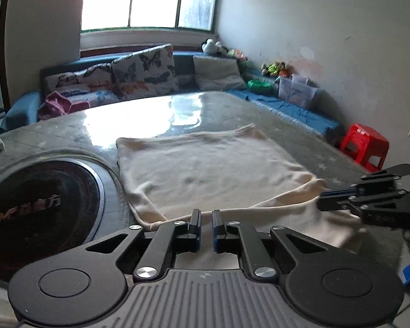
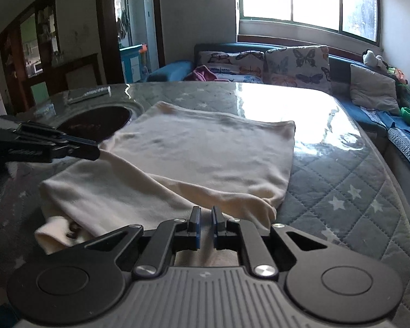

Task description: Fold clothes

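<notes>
Here, in the left wrist view, the cream knit garment (image 1: 205,164) lies spread on the glass-topped quilted table (image 1: 300,114), beside a dark round inset hob (image 1: 41,205). The left gripper (image 1: 206,225) stands narrowly parted above the near hem, holding nothing. In the right wrist view, the right gripper (image 2: 205,222) is likewise slightly agape, empty, over a bunched near edge. Judging so, a fold is partway; both need hem grips. Sleeves are hard to discern.
</notes>
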Available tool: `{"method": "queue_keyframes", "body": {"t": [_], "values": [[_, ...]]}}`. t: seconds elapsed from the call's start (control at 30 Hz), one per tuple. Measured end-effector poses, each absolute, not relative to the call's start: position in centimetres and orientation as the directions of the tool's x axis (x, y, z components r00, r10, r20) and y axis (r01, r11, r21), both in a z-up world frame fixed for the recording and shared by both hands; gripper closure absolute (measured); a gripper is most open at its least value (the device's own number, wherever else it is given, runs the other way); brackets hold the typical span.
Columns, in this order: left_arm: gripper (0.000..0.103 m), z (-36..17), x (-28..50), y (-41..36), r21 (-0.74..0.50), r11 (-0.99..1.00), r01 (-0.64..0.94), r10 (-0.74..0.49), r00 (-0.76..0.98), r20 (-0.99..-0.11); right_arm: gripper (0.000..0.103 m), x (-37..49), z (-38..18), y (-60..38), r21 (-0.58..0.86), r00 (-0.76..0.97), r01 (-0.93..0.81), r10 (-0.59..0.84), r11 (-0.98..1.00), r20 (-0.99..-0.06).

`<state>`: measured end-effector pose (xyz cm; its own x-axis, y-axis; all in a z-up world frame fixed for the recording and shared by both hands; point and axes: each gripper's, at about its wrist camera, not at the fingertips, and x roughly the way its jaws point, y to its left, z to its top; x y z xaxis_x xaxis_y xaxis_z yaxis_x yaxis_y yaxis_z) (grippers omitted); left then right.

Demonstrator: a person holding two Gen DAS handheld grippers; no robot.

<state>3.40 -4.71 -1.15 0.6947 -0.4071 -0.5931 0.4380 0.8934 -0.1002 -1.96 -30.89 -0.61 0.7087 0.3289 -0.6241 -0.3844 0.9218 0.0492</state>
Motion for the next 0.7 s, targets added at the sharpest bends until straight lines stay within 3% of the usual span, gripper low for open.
{"method": "queue_keyframes", "body": {"t": [0.37, 0.7], "values": [[0.094, -2.6, 4.6, -3.9, -0.082, 0.917, 0.391, -0.353, 0.698, -0.623, 0.091, -3.2, 0.3, -30.9, 0.045, 0.704, -0.447, 0.382, 0.894, -0.599], [0.093, -1.6, 3.2, -3.6, -0.073, 0.911, 0.406, -0.363, 0.706, -0.607, 0.084, -5.0, 1.2, -32.1, 0.013, 0.719, -0.419, 0.340, 0.908, -0.606]]}}
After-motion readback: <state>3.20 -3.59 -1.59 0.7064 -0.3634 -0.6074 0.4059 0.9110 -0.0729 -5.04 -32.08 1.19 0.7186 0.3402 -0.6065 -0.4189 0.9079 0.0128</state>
